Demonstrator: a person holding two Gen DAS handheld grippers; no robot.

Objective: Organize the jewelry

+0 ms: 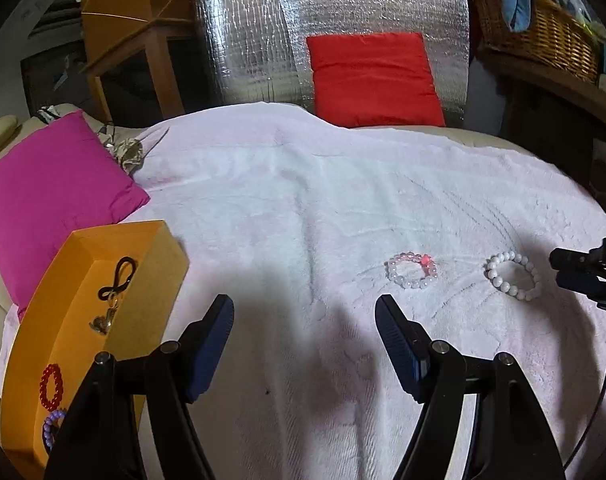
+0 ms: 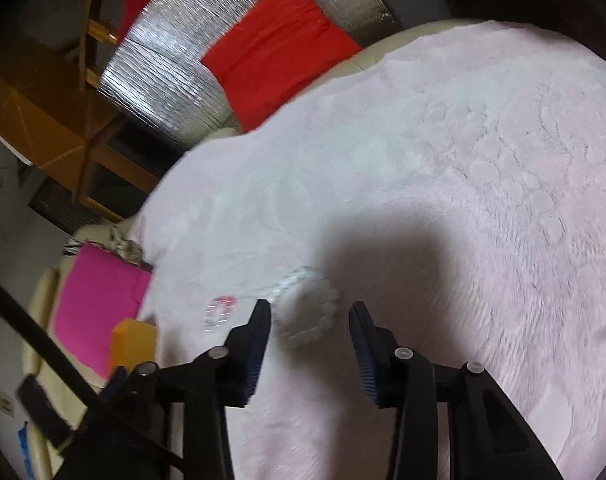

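On the pink blanket [image 1: 303, 200], white bead bracelet [image 1: 513, 276] lies right of pink bracelet [image 1: 411, 271]. Left hand-held gripper [image 1: 305, 312] open, empty. Right hand-held gripper [image 2: 310, 312] open around white bracelet, not gripping.

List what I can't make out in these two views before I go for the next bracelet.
- Purple bracelet in the orange box: left wrist view, partly hidden behind the left gripper.
- White bracelet: right wrist view, motion-blurred, beads indistinct.
- Right gripper: left wrist view, cut off by the right edge.
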